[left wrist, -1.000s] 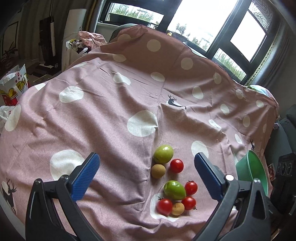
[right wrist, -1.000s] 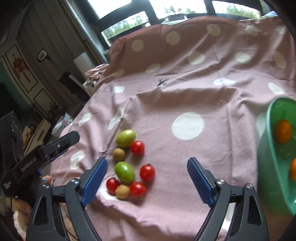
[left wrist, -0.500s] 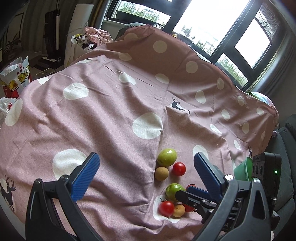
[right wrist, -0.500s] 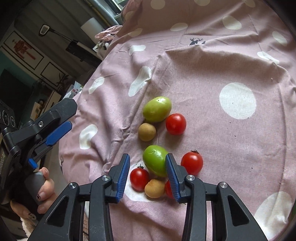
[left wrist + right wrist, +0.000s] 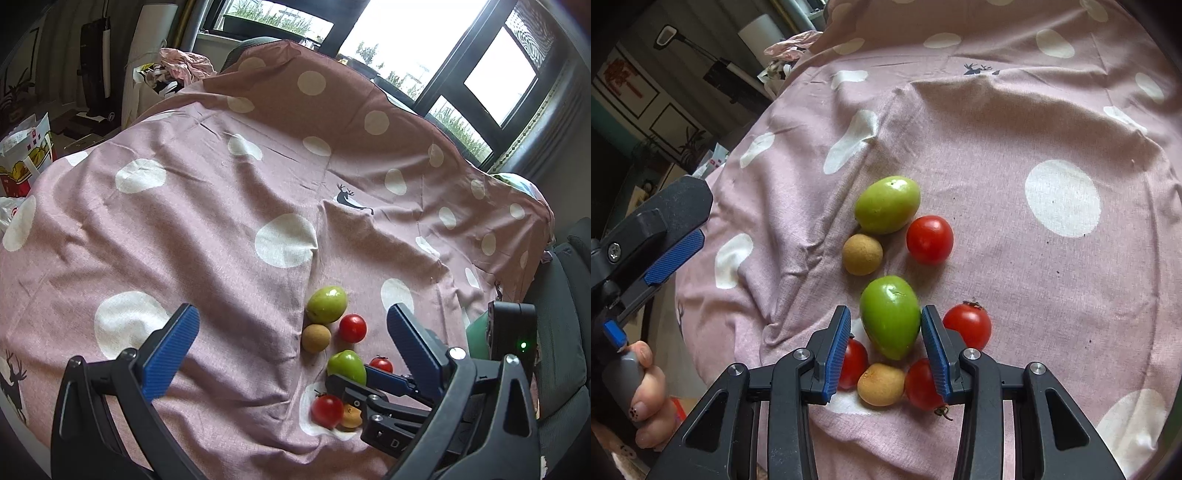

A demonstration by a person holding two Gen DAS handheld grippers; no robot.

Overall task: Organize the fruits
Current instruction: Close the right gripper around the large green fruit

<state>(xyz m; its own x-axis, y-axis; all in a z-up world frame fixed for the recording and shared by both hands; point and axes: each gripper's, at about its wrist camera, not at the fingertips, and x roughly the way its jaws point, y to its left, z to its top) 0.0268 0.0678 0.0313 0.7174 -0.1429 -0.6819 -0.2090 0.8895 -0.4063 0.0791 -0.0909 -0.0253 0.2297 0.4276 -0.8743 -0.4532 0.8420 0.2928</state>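
A cluster of fruit lies on the pink spotted cloth (image 5: 1015, 122). My right gripper (image 5: 884, 326) has its blue pads on either side of the near green fruit (image 5: 890, 317), with a small gap on each side. A second green fruit (image 5: 887, 204), a brown fruit (image 5: 862, 254) and a red tomato (image 5: 929, 239) lie just beyond. More tomatoes (image 5: 969, 325) and a brown fruit (image 5: 881, 384) sit under the fingers. My left gripper (image 5: 291, 332) is wide open and empty, hovering left of the cluster (image 5: 327, 304).
A green bowl (image 5: 476, 334) sits at the right edge of the cloth, partly hidden behind the right gripper's body. Chairs and bags stand beyond the table's far and left sides. The cloth has raised folds near the fruit.
My right gripper has dropped to the fruit cluster and narrowed its jaws around the near green fruit. My left gripper has stayed wide open and shifted slightly.
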